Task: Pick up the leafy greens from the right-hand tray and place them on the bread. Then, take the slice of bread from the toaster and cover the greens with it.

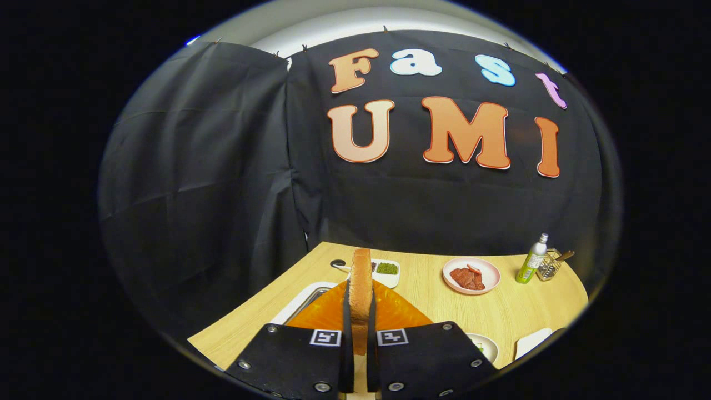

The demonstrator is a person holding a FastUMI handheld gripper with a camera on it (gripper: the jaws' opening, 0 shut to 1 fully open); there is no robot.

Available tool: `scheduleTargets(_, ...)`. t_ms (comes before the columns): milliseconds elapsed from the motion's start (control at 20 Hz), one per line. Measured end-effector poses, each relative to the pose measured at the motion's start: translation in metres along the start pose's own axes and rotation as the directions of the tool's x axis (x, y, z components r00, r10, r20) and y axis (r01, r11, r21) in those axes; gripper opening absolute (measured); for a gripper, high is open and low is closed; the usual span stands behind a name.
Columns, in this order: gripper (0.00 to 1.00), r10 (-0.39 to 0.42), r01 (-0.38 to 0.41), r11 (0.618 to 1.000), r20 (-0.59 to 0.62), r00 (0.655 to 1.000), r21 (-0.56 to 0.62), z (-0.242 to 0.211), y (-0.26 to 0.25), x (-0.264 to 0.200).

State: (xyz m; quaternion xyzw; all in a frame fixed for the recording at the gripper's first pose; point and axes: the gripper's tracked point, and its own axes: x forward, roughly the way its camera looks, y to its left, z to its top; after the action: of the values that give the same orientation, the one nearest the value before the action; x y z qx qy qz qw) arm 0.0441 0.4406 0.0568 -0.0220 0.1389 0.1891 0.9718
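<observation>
Upright, slice of bread [361, 289] clamped edge-on between gripper [359, 328] jaws, above orange toaster [328, 314].

The tan, crusted slice of bread [360, 297] stands upright on edge, clamped between the two black fingers of the gripper [359, 333], raised above the orange toaster [400, 314], while a small green scrap by the white plate [490, 349] may be the leafy greens.

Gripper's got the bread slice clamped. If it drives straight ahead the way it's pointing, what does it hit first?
Probably the small white tray of greens, just beyond the bread slice held upright between the gripper fingers. The orange toaster sits below that line. Fisheye depth is unclear, so height over the tray is uncertain.
</observation>
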Motion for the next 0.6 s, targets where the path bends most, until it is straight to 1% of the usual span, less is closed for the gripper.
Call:
scheduleTargets(300, 0.09, -0.024, 0.024, 1.0, -0.016, 1.0, -0.004, -0.02, -0.038, -0.014)
scheduleTargets(450, 0.09, -0.017, 0.018, 0.999, -0.041, 0.999, 0.034, -0.038, -0.052, -0.02)
scheduleTargets(600, 0.09, -0.027, 0.03, 0.998, -0.057, 0.998, 0.049, -0.054, -0.073, -0.025)
